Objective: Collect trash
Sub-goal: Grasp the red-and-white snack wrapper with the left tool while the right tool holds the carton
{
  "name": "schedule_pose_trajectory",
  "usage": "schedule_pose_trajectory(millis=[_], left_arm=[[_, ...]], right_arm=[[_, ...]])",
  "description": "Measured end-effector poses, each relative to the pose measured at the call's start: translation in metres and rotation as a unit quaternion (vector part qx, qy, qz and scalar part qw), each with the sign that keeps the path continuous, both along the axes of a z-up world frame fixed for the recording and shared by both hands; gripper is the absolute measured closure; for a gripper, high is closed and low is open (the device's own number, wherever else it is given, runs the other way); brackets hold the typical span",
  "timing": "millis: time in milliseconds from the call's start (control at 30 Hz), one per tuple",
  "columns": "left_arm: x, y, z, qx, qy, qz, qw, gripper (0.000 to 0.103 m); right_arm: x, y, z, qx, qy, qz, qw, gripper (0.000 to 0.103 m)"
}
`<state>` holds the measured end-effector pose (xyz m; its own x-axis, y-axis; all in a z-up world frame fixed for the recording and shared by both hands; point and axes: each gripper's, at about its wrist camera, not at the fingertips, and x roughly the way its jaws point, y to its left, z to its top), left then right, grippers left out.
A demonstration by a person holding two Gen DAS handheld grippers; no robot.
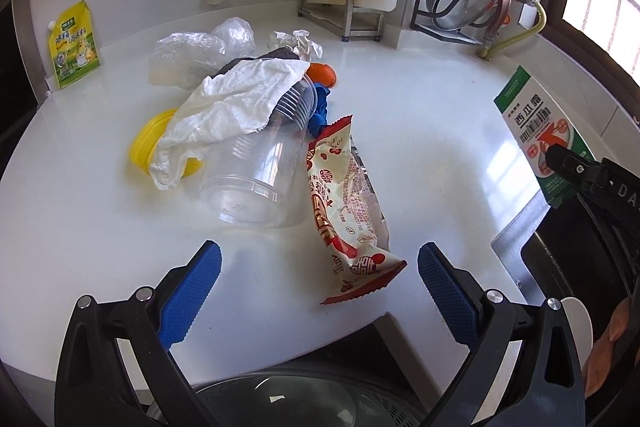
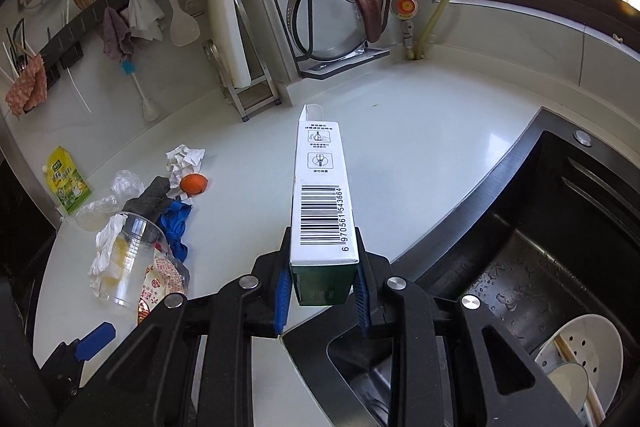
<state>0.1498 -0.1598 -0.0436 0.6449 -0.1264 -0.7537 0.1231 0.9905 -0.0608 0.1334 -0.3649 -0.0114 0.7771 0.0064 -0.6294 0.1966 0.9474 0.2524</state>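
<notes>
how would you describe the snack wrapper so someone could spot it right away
On the white counter, look at the trash pile left of the sink. The wrapper lies at the pile's near edge, beside the clear cup. It is the only long, flat, red-and-cream packet.

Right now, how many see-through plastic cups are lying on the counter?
2 that I can tell: one big clear plastic cup lies on its side mid-counter, and a ribbed clear cup sits nested in its mouth under the white tissue. More may hide.
</notes>
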Motion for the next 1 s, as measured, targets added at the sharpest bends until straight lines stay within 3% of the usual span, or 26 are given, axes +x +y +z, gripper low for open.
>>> schedule_pose_trajectory(millis=[433, 633, 700, 767, 833, 1000], left_arm=[[0.013, -0.019, -0.012, 0.012, 0.01, 0.027, 0.9995, 0.008], [0.012, -0.026, -0.012, 0.029, 0.001, 0.024, 0.9993, 0.03], [0.01, -0.027, -0.01, 0.029, -0.002, 0.02, 0.9994, 0.042], [0.009, -0.028, -0.009, 0.027, -0.004, 0.015, 0.9995, 0.061], [0.005, -0.027, -0.008, 0.023, -0.005, 0.008, 0.9997, 0.071], [-0.001, -0.021, -0.008, 0.015, -0.012, 0.007, 0.9998, 0.072]], right_arm=[[-0.004, -0.012, 0.0, 0.057, -0.017, 0.003, 0.998, 0.078], [-0.004, -0.012, 0.0, 0.062, -0.016, 0.003, 0.998, 0.078], [-0.004, -0.012, 0.0, 0.063, -0.016, 0.002, 0.998, 0.078], [-0.004, -0.012, 0.0, 0.063, -0.016, 0.002, 0.998, 0.078], [-0.004, -0.012, 0.0, 0.063, -0.016, 0.002, 0.998, 0.078], [-0.003, -0.011, -0.001, 0.059, -0.015, 0.006, 0.998, 0.078]])
